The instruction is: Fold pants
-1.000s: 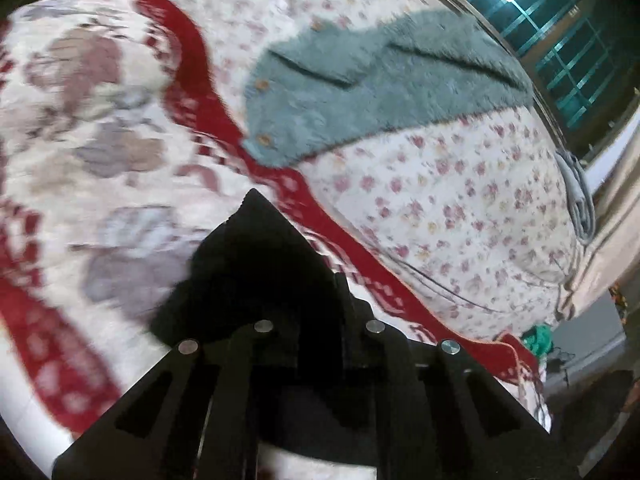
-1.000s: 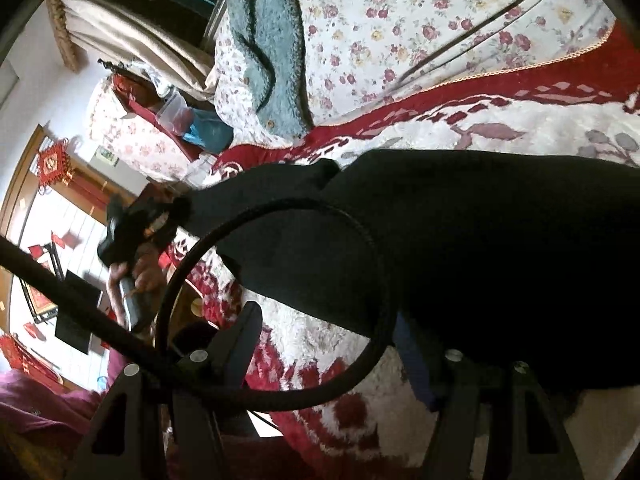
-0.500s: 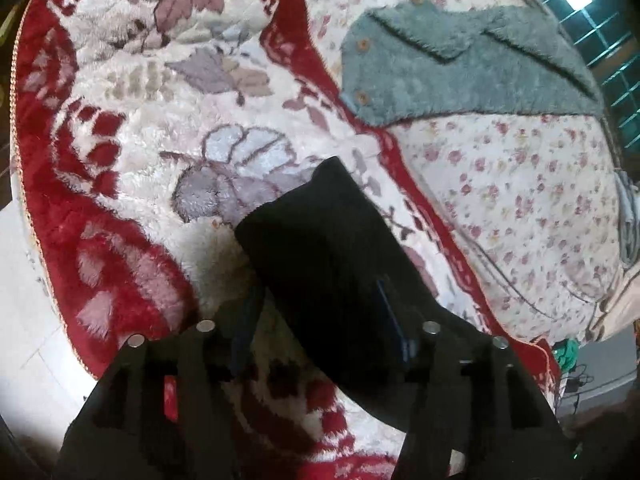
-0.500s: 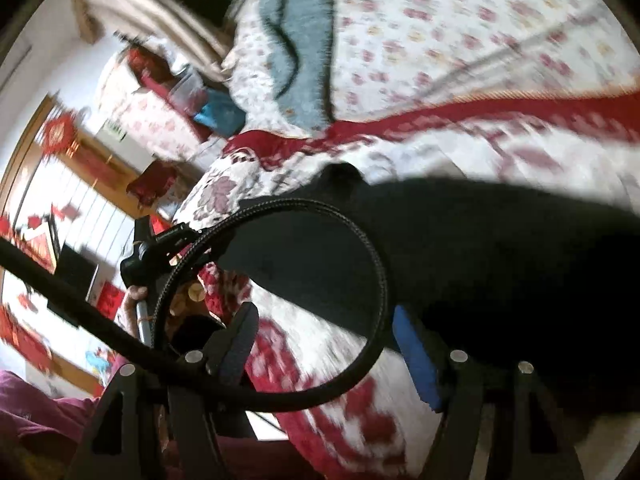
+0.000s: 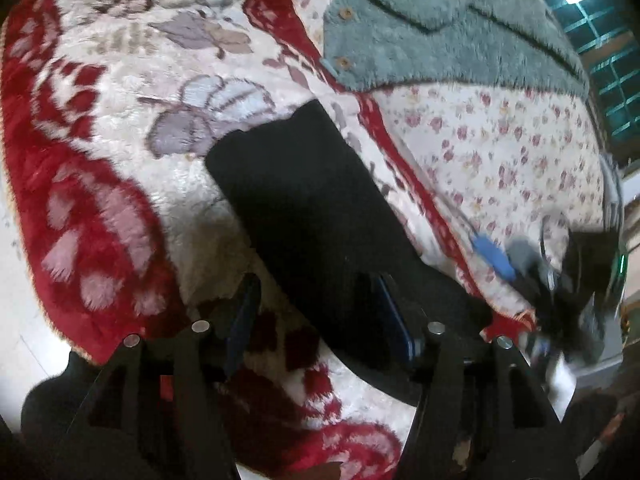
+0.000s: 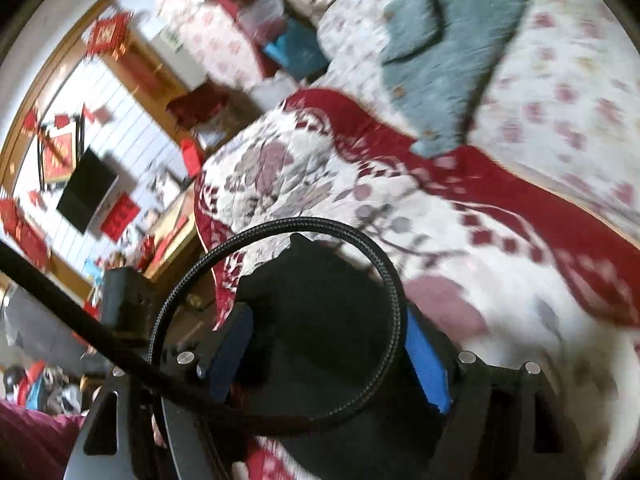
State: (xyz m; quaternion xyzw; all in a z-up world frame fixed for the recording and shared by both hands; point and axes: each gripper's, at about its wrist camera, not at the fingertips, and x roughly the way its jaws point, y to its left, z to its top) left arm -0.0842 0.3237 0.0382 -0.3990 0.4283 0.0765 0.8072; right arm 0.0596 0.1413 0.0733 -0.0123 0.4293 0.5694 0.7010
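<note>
A long folded strip of black fabric pants (image 5: 316, 216) lies diagonally on a plush red-and-white floral blanket (image 5: 100, 184). The left claw (image 5: 320, 324) stands spread over its near end, one finger on the cloth. A fuzzy teal cardigan (image 5: 436, 36) lies beyond on a rose-print bedsheet (image 5: 520, 148). The right claw (image 5: 560, 280) shows blurred at the edge.
</note>
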